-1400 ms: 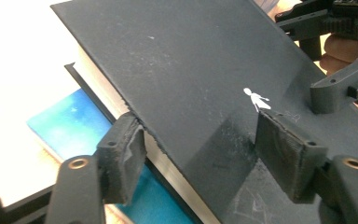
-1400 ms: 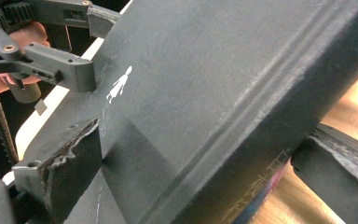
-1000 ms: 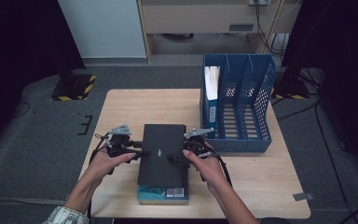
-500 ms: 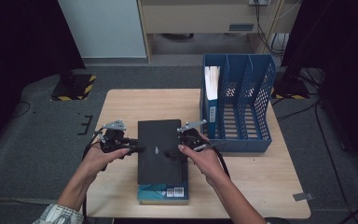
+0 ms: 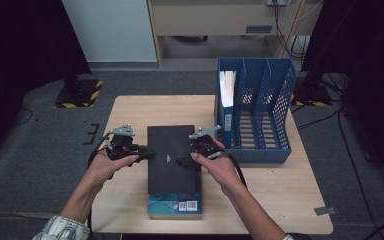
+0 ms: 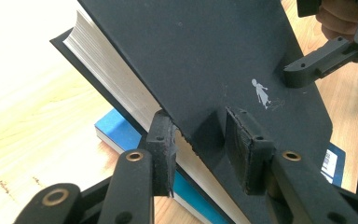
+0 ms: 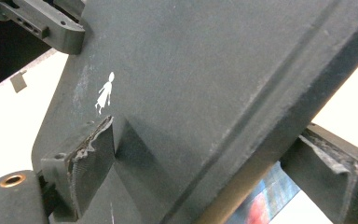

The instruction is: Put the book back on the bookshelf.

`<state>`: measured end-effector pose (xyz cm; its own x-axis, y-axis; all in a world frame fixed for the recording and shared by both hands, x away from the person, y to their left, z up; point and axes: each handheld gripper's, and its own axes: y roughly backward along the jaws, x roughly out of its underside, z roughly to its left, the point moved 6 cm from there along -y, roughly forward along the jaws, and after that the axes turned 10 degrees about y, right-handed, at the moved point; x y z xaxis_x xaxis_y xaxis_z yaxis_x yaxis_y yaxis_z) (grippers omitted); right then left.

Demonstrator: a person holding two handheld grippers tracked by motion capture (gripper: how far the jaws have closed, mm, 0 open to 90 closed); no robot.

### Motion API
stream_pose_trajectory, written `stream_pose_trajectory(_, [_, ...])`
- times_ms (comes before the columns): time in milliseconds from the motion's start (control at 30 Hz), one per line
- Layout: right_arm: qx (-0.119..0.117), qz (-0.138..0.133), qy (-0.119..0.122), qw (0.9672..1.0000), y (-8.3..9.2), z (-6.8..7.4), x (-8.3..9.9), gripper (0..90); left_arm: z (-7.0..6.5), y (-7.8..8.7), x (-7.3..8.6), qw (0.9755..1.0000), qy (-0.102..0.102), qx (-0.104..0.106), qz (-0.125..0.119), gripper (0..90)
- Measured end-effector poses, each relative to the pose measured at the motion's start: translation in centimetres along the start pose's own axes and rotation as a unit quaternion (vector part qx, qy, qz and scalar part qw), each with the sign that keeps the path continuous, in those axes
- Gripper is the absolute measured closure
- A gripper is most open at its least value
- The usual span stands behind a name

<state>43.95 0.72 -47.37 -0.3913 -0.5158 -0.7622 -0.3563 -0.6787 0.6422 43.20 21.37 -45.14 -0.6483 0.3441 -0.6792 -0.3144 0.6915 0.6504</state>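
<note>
The left gripper [image 5: 147, 155] clamped the left, page-edge side of a black hardcover book [image 5: 172, 157]; its jaws had just been closing, and its own view showed one pad [image 6: 162, 142] against the white page block and the other [image 6: 243, 149] flat on the cover. The right gripper [image 5: 184, 161] held the book's right, spine side, with one pad [image 7: 93, 158] on the cover and the other below the spine. The book sat near the middle of the wooden table [image 5: 290, 200], tilted above a blue book [image 5: 175, 206] whose near end showed beneath it. A blue file rack [image 5: 252, 112] stood just to the right. The book looked thick, stiff and fairly heavy, with a matte cover that should not slip much. Gripping both long edges near the middle seemed sound; a one-sided hold would likely let it sag or fall open.
</note>
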Motion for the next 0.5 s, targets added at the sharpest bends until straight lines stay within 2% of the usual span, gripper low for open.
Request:
stream_pose_trajectory(367, [0.009, -0.002, 0.010, 0.9999, 0.2, -0.2, -0.4, 11.9, -0.4, 0.4, -0.8, 0.9999, -0.014, -0.005, 0.000, 66.5])
stream_pose_trajectory(500, [0.012, -0.003, 0.013, 0.9998, 0.4, -0.2, -0.9, 12.4, -0.4, 0.8, -1.2, 0.9997, -0.022, -0.013, 0.002, 67.9])
